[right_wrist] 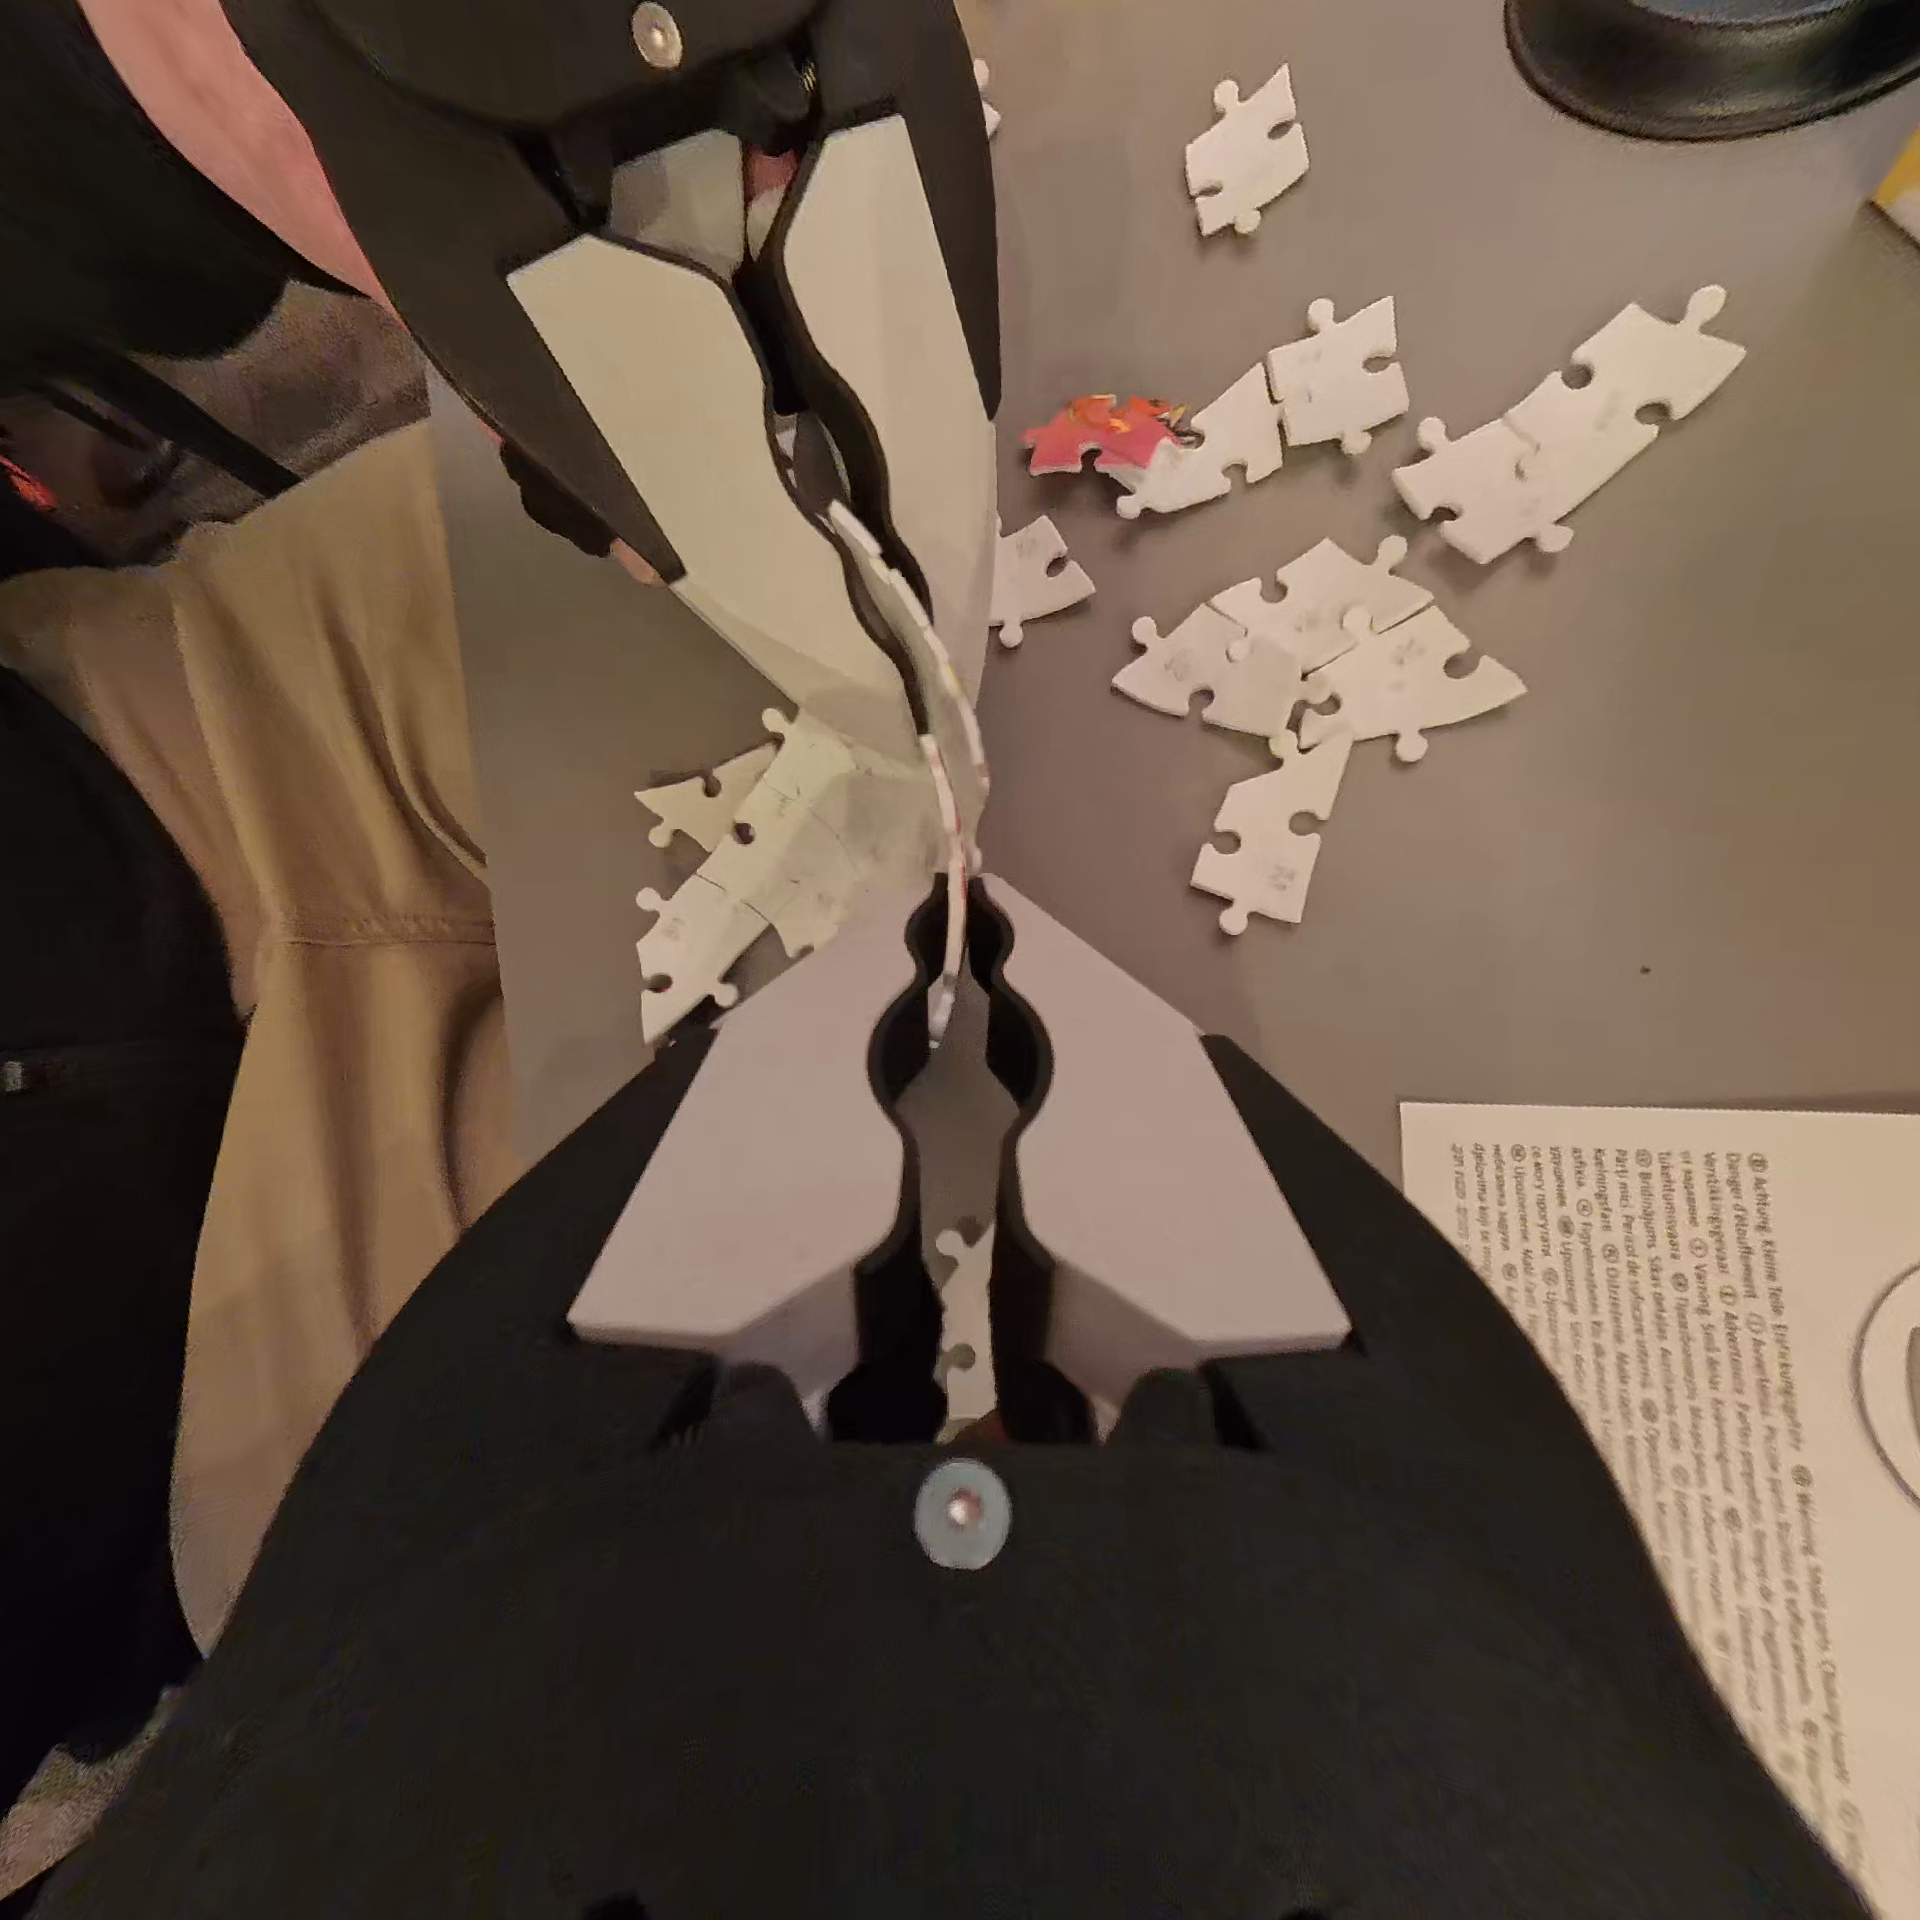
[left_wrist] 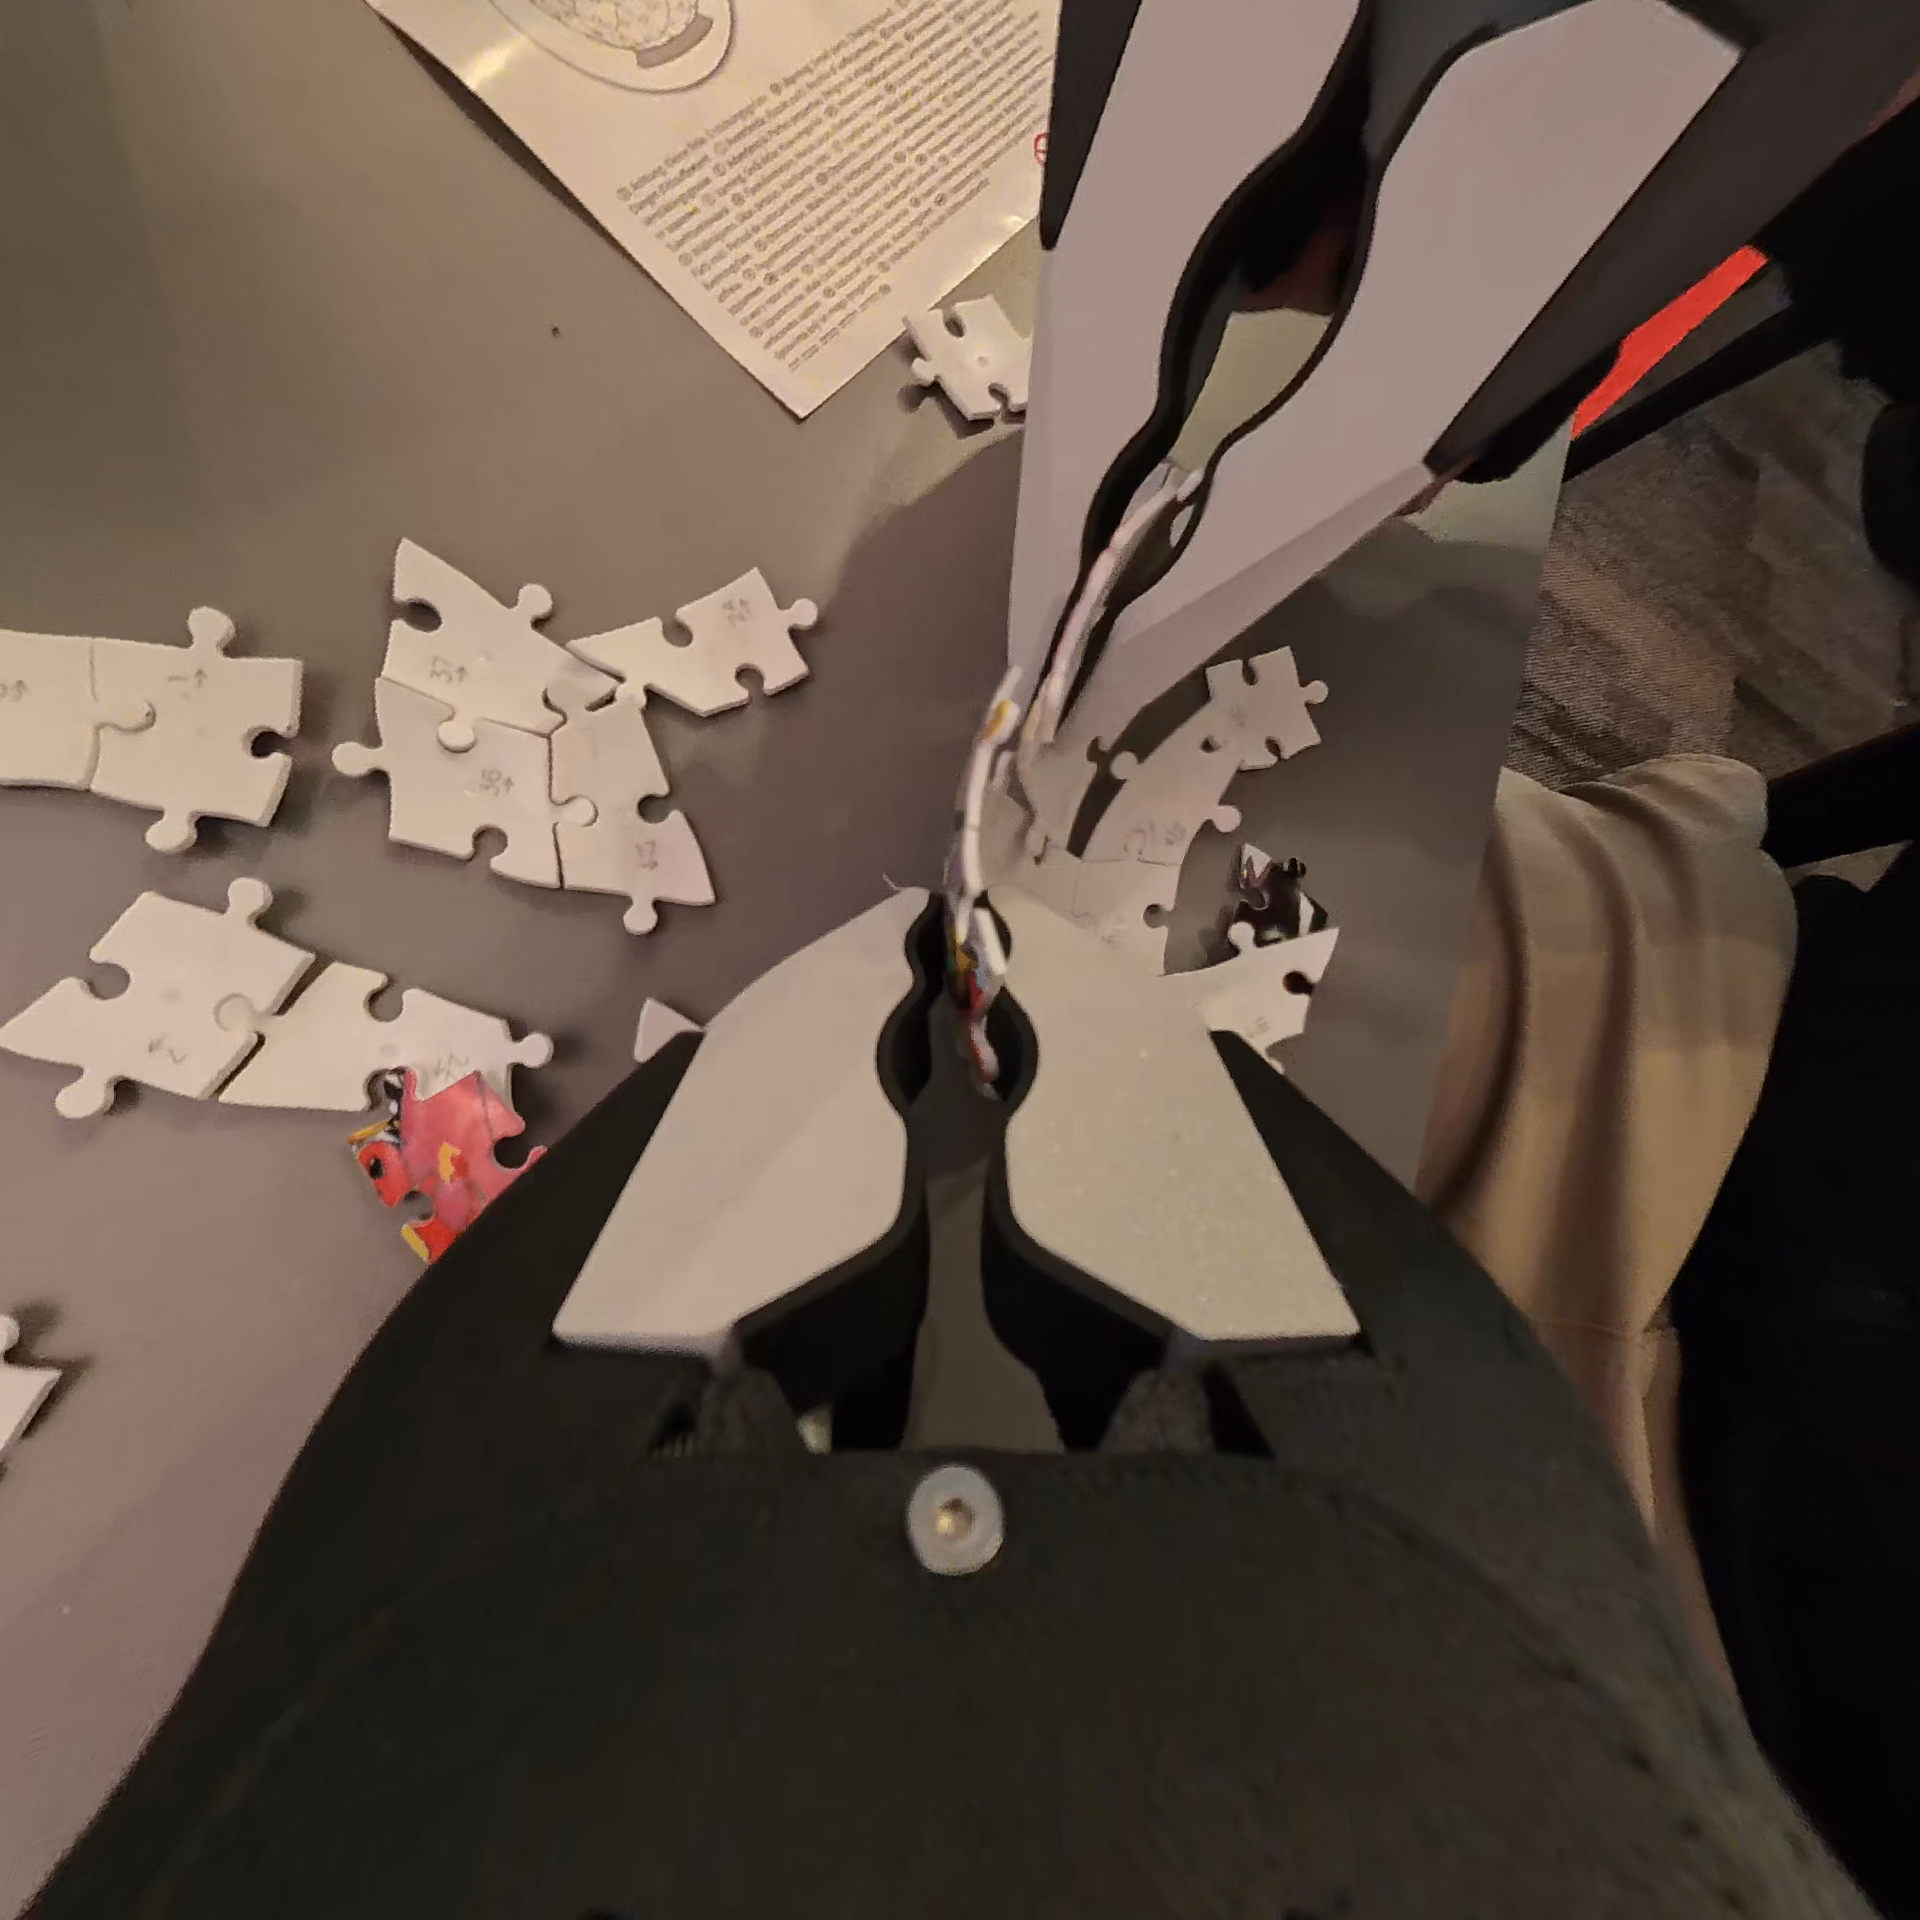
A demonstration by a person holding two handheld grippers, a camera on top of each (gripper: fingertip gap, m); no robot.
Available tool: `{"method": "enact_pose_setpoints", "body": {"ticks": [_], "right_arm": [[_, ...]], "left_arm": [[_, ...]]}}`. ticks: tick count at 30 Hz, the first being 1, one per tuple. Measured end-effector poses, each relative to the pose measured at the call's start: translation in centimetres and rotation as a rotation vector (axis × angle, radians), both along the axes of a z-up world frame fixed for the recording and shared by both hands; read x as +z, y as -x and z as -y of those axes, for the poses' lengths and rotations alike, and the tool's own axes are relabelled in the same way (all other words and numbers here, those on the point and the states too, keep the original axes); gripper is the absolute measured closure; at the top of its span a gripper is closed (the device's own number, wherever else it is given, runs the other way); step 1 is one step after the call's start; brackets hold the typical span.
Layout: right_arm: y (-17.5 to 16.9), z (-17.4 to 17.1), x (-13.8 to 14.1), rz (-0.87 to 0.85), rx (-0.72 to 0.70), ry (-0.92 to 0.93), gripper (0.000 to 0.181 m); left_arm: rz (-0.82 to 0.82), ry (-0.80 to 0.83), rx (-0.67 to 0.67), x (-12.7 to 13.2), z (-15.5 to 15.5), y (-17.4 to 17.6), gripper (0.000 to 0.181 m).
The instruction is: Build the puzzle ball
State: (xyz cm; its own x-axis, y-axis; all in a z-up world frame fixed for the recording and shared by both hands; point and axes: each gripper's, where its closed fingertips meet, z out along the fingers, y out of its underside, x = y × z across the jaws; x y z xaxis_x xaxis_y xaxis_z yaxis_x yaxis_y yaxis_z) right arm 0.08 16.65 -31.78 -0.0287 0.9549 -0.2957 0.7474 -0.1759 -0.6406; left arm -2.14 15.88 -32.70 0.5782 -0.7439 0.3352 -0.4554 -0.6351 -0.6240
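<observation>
A curved strip of joined puzzle pieces [left_wrist: 982, 821] hangs edge-on above the grey table, held at both ends. My left gripper [left_wrist: 961, 920] is shut on its near end. My right gripper [left_wrist: 1055, 707] reaches in from the top and is shut on the far end. In the right wrist view, my right gripper [right_wrist: 961, 894] clamps the strip [right_wrist: 951, 769] and the left gripper [right_wrist: 940, 758] comes in from the upper left. An assembled white arc of pieces [left_wrist: 1164, 831] lies on the table below the strip; it also shows in the right wrist view [right_wrist: 769, 842].
Several white face-down pieces [left_wrist: 520, 748] [right_wrist: 1320, 665] and a red printed piece [left_wrist: 447, 1153] [right_wrist: 1101, 426] lie on the table [left_wrist: 260, 364]. A printed instruction sheet [left_wrist: 790, 177] [right_wrist: 1662, 1403] lies nearby. A person's beige clothing [left_wrist: 1600, 987] is at the table edge. A black object [right_wrist: 1714, 62] sits at the far corner. My two grippers' fingertips are within a few centimetres of each other.
</observation>
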Motion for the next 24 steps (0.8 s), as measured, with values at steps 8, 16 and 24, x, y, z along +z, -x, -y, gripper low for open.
{"method": "enact_pose_setpoints", "body": {"ticks": [8,16,24], "right_arm": [[-0.5,0.4,-1.0,0.063,0.015,0.045,0.180],[-0.4,0.6,-1.2,0.091,-0.028,0.142,0.180],[-0.3,0.4,-1.4,0.079,-0.102,0.255,0.179]], "left_arm": [[-0.041,-0.013,-0.035,-0.2,0.2,0.2,0.177],[-0.110,-0.085,-0.090,0.0,0.1,-0.1,0.177],[-0.109,-0.101,-0.096,0.0,0.1,-0.2,0.177]]}}
